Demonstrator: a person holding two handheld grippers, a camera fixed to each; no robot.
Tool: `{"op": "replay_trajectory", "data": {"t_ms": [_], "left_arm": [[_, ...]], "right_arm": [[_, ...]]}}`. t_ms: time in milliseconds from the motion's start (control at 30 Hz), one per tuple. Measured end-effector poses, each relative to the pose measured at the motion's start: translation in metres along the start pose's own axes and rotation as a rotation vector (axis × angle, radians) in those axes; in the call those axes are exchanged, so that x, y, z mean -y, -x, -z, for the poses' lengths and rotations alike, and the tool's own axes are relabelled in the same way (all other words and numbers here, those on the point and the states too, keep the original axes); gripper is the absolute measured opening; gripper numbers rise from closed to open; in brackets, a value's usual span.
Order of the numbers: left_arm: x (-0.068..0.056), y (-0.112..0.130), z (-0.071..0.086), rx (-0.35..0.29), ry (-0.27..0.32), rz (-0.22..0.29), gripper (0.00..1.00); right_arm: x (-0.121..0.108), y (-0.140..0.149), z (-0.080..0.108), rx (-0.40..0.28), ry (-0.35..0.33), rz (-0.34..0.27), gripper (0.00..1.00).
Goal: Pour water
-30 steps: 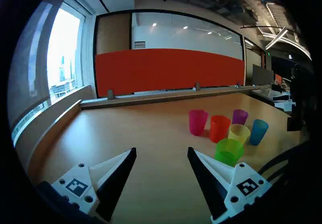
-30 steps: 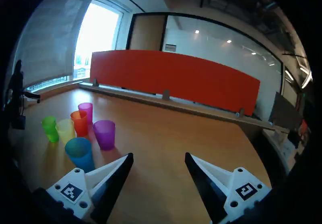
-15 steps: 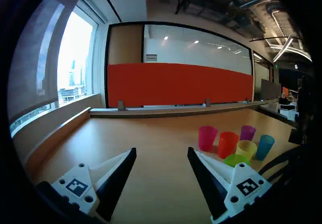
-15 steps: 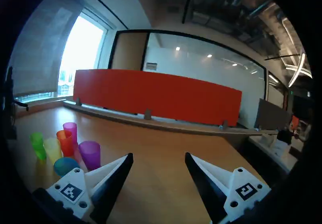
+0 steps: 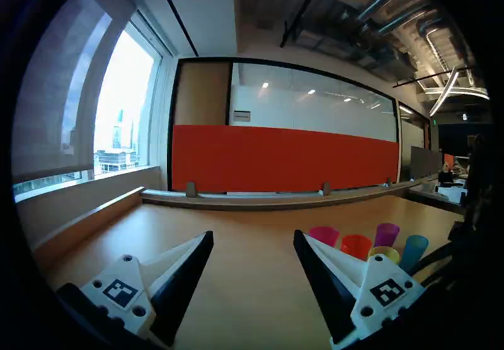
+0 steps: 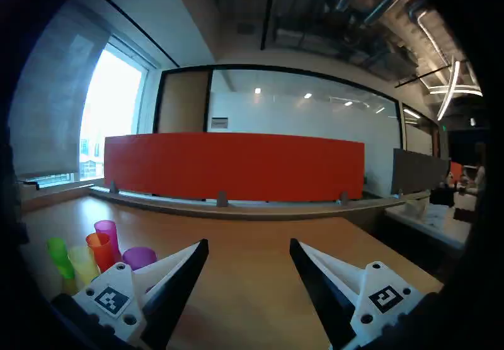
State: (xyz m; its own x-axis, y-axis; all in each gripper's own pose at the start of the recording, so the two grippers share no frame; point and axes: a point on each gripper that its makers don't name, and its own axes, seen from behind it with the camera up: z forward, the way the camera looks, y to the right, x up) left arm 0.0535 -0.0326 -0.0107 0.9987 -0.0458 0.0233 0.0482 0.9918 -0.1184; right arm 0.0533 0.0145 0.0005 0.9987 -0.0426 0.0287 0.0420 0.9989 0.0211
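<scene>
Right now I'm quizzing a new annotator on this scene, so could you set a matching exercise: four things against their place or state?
Things:
1. green cup
2. purple cup
3. red partition
4. left gripper

Places or states:
A. fingers open, nothing between them
B. along the far edge of the table
C. leftmost cup in the right gripper view
D. partly behind a finger of the right gripper

Pairs: 1-C, 2-D, 3-B, 4-A.

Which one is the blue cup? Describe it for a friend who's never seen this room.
Find the long red partition along the far edge of the wooden table. In the left gripper view, a huddle of coloured plastic cups stands nearer, to the right. The blue cup is at its right end, next to the yellow cup, the only blue one.
</scene>
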Motion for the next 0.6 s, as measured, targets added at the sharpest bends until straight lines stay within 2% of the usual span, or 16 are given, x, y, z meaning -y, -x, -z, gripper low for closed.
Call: {"op": "replay_trajectory", "data": {"t_ms": [200,600], "left_arm": [[0.001,-0.009,0.0,-0.041,-0.024,-0.001,0.94],[0.009,-0.013,0.008,-0.076,-0.085,-0.025,0.94]], "right_arm": [[-0.006,-0.011,0.0,-0.034,0.043,0.007,1.0],[-0.004,-0.016,-0.002,-0.031,0.053,-0.006,1.0]]}}
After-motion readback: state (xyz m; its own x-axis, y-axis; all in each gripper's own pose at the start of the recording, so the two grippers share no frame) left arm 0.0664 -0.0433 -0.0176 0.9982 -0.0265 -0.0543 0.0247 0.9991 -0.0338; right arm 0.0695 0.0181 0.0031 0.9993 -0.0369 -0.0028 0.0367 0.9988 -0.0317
